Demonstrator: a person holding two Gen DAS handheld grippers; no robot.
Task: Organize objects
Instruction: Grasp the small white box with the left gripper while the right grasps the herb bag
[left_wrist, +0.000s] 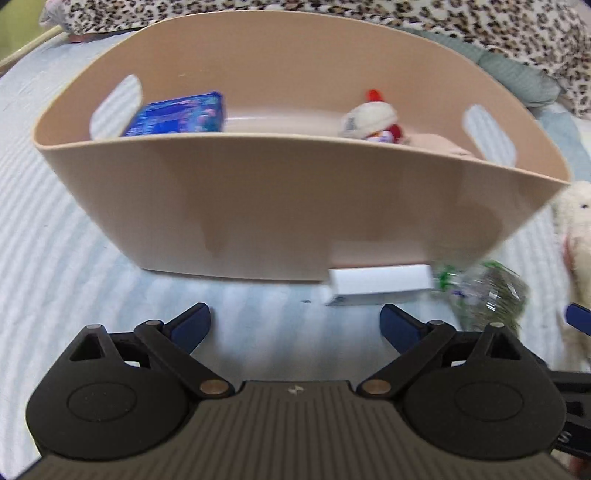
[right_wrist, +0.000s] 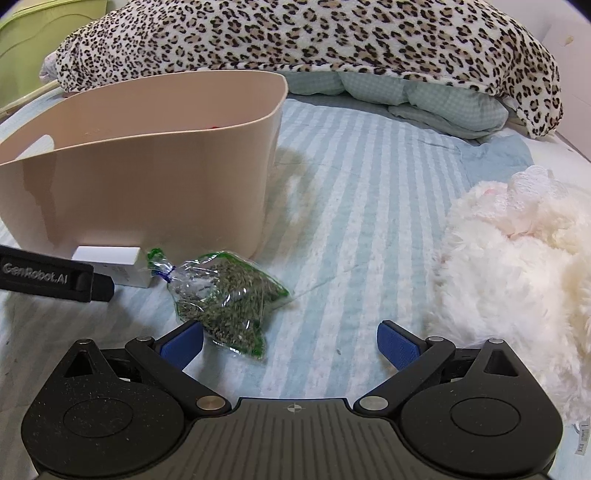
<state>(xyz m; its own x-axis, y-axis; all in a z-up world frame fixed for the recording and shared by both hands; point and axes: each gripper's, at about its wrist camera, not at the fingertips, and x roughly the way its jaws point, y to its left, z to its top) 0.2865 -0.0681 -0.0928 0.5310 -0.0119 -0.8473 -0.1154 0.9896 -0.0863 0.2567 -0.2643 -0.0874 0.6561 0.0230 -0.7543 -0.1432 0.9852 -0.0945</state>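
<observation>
A beige plastic bin (left_wrist: 280, 199) stands on the striped bed, also in the right wrist view (right_wrist: 147, 177). Inside it lie a blue box (left_wrist: 177, 116) and a small white-and-red plush toy (left_wrist: 373, 120). A white box (left_wrist: 376, 284) lies against the bin's front base, seen too in the right wrist view (right_wrist: 110, 264). A clear bag of green dried herbs (right_wrist: 225, 295) lies beside it, also blurred in the left wrist view (left_wrist: 484, 295). A white fluffy plush (right_wrist: 517, 273) lies to the right. My left gripper (left_wrist: 295, 325) is open and empty before the bin. My right gripper (right_wrist: 290, 343) is open and empty, just right of the bag.
A leopard-print blanket (right_wrist: 314, 37) and a folded green checked quilt (right_wrist: 424, 99) lie across the back of the bed. A green container (right_wrist: 33, 40) stands at the far left. The left gripper's body (right_wrist: 51, 278) shows at the left of the right wrist view.
</observation>
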